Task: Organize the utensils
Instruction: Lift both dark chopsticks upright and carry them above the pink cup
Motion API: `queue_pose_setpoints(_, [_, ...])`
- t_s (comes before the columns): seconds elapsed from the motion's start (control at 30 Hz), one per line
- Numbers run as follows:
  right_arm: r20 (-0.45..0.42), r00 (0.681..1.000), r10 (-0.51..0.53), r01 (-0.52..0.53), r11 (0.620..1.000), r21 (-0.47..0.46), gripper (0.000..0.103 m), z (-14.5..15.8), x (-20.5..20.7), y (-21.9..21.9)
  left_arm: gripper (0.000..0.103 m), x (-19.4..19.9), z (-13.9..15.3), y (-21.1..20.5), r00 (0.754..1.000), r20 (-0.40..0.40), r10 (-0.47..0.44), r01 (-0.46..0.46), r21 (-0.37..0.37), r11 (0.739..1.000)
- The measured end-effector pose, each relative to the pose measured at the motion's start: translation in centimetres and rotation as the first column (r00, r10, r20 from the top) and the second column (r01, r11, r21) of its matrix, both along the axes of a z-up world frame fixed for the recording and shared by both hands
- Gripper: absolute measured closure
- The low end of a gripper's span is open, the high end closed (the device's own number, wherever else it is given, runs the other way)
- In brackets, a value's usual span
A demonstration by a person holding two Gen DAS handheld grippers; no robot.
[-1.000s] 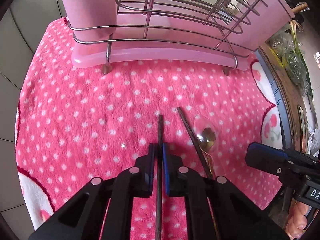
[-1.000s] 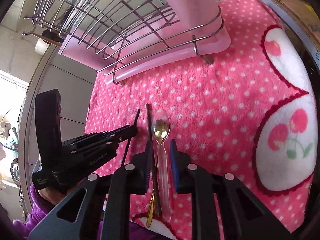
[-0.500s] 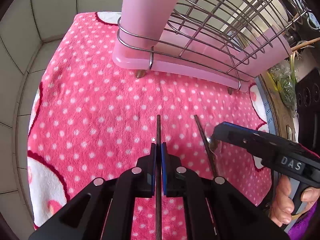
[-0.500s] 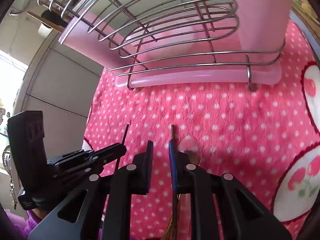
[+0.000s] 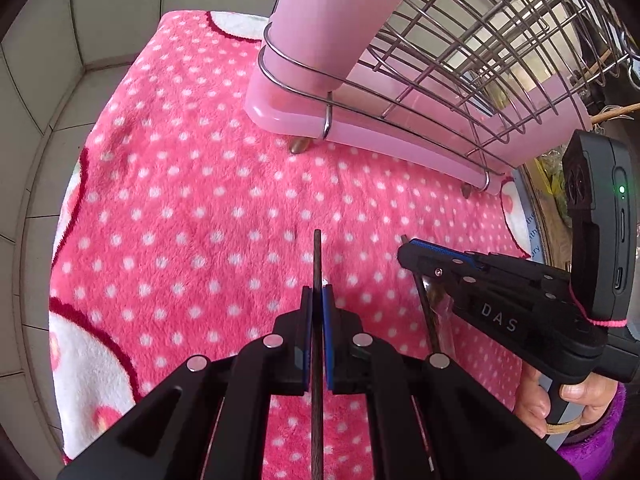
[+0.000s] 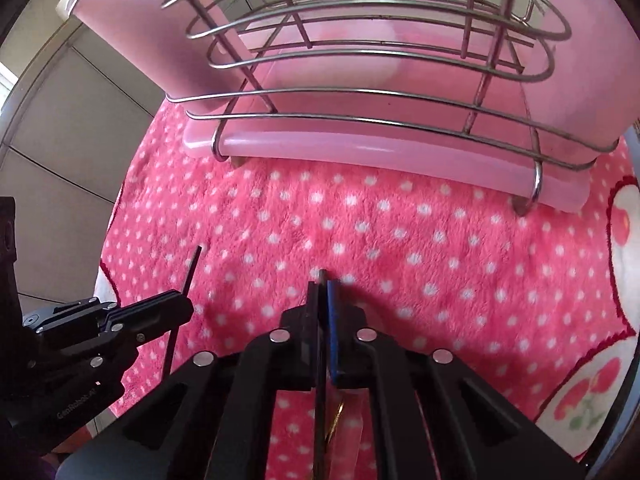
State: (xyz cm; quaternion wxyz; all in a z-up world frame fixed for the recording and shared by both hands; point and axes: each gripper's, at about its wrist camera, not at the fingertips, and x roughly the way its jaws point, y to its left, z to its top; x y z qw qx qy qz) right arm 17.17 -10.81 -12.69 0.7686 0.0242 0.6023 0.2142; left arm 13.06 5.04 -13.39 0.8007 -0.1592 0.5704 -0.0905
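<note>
- Gripping a dark chopstick [image 5: 317, 264], the left tongs [image 5: 317, 300] are closed tight on it; the stick runs lengthwise between the blue pads, and its tip juts forward past the fingertips above the pink polka-dot towel [image 5: 192, 208].
- The right tongs [image 6: 325, 292] are likewise pressed together on a second dark chopstick [image 6: 321, 276], with only a short stub showing beyond the pads.
- Seen from the left wrist view, this second stick [image 5: 424, 300] slants under the right tongs [image 5: 404, 252], tip poking out at the front.
- Below the right tongs a clear plastic spoon [image 6: 352, 416] and something gold-coloured lie along the towel [image 6: 400, 240]; whether the pads also touch them cannot be told.
- A pink drainer tray [image 5: 360, 136] with a wire rack [image 5: 480, 40] stands on the towel well ahead of both stick tips; the rack [image 6: 360, 52] fills the top of the right wrist view.
- The left tongs [image 6: 176, 308] appear at the left of the right wrist view, their stick [image 6: 188, 276] angled upward.
- A hand [image 5: 560, 404] in a purple sleeve holds the right tool's handle.
</note>
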Motion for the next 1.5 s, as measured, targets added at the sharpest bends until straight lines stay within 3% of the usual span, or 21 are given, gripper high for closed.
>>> queue_pose_setpoints(0.17, [0.012,0.999,-0.052,0.050,0.993,0.105,0.098,0.9,-0.6,-2.2,0.099,-0.8,1.6,0.7,0.998,0.055,0.022,-0.020,-0.036,0.999])
queue_pose_setpoints(0.3, [0.090,0.992,-0.090,0.073,0.982,0.176,0.098,3.3,-1.9,-4.0,0.099,-1.7,3.5,1.4,0.991,0.122,0.051,-0.044,-0.054,0.998])
queue_pose_setpoints(0.57, [0.244,0.956,-0.166,0.092,0.953,0.288,0.099,8.5,-4.9,-7.3,0.099,-4.0,7.8,1.5,0.943,0.315,0.104,-0.089,-0.063,0.994])
queue_pose_setpoints(0.73, [0.335,0.918,-0.211,0.093,0.937,0.336,0.099,11.7,-6.7,-9.6,0.099,-5.4,10.5,1.2,0.882,0.453,0.129,-0.121,-0.047,0.992])
queue_pose_setpoints(0.9, [0.413,0.870,-0.268,0.101,0.918,0.382,0.099,15.1,-7.5,-11.8,0.099,-5.8,13.1,1.4,0.826,0.542,0.157,-0.148,-0.061,0.987])
queue_pose_setpoints(1.17, [0.540,0.776,-0.325,0.099,0.909,0.405,0.099,20.3,-7.7,-13.9,0.099,-5.2,18.3,1.8,0.708,0.679,0.195,-0.196,-0.077,0.978])
queue_pose_setpoints(1.3, [0.609,0.717,-0.340,0.099,0.914,0.394,0.099,22.7,-7.1,-14.6,0.099,-4.4,20.4,1.7,0.665,0.719,0.203,-0.205,-0.085,0.975])
queue_pose_setpoints(1.5, [0.657,0.666,-0.354,0.104,0.916,0.388,0.099,24.9,-5.4,-15.1,0.099,-3.2,22.9,1.4,0.616,0.760,0.205,-0.209,-0.093,0.973])
